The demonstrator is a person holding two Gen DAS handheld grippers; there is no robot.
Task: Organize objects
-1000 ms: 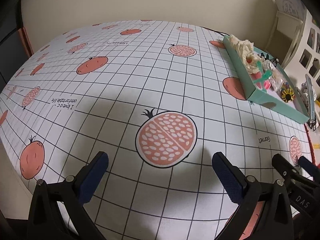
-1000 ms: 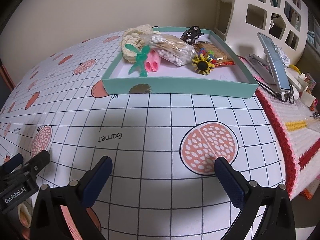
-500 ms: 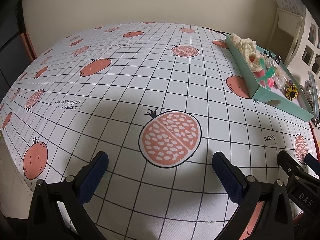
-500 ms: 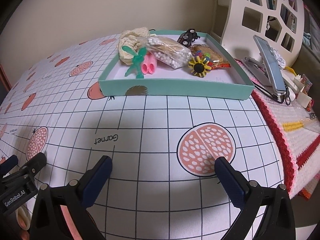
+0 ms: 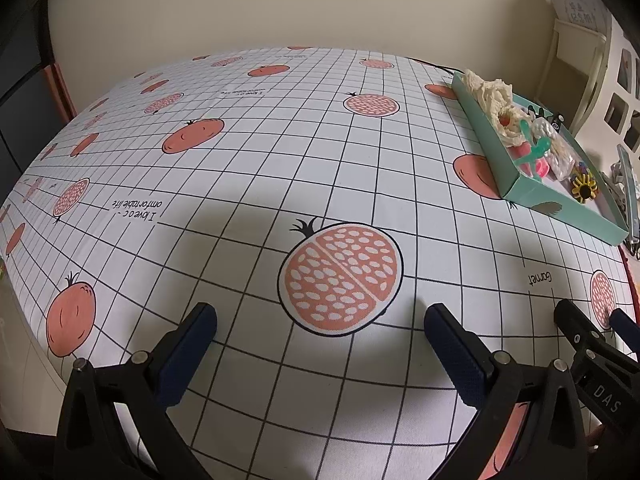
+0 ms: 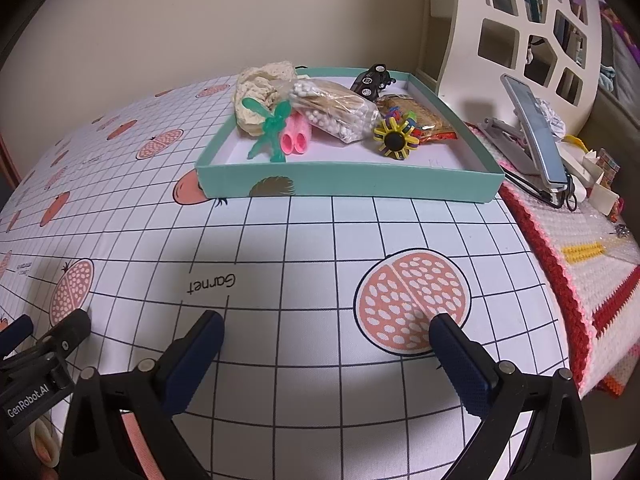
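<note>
Risk: left gripper (image 5: 320, 328) and right gripper (image 6: 326, 332), both spread empty, may snag piled toys in teal tray (image 6: 348, 182), tipping neighbours out.

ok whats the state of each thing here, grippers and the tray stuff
left gripper: open, empty
right gripper: open, empty
shallow teal cardboard tray: lidless, holding items
clear bag of white beads: lying on its side
black toy car: tilted against the tray's far wall
silver phone: propped on stand
</note>
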